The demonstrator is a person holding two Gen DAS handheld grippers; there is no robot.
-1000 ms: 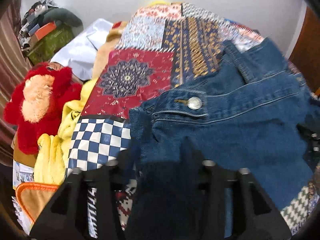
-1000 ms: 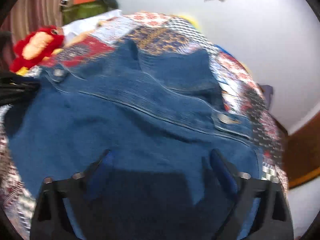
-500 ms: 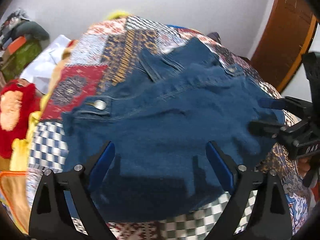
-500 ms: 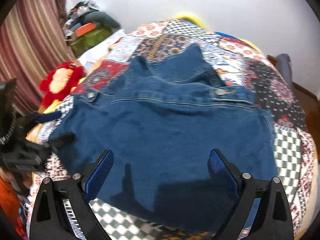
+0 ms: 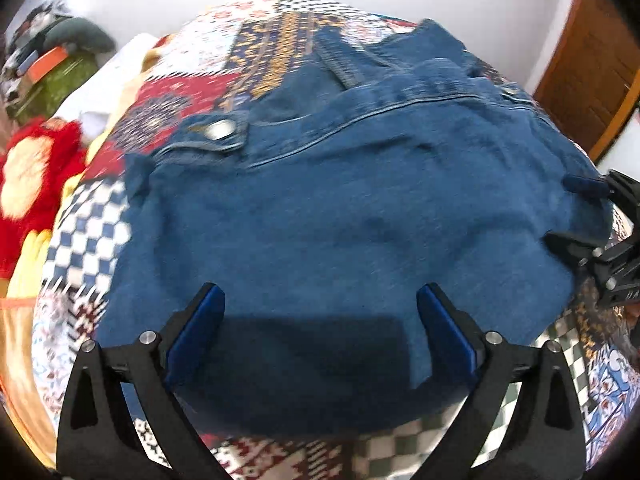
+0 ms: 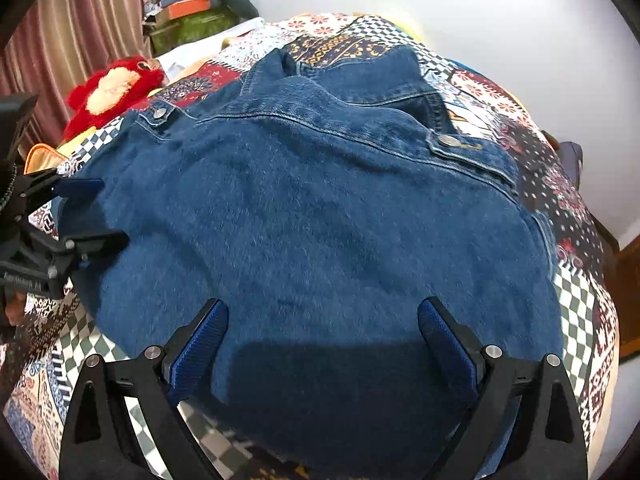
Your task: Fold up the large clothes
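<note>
My left gripper (image 5: 320, 312) hangs over the near edge of the denim jacket (image 5: 352, 216), its jaws spread wide with nothing between the blue pads, and my right gripper (image 6: 322, 324) does the same from its own side, jaws apart and holding nothing. The jacket lies spread on the patchwork quilt (image 6: 572, 292) that covers the bed, back panel up and fairly flat, with the waistband and its two metal buttons (image 6: 448, 140) lying across the far part of the jacket and more denim bunched beyond that. I judge the folding to be somewhere in the middle: the body looks squared and laid out, and the far portion seems already turned under or over, though I cannot tell how the sleeves lie. What I think is left is a further fold to bring it to a compact bundle, then smoothing. A red plush toy (image 6: 112, 88) sits off at the quilt's left edge, well apart from the jacket
</note>
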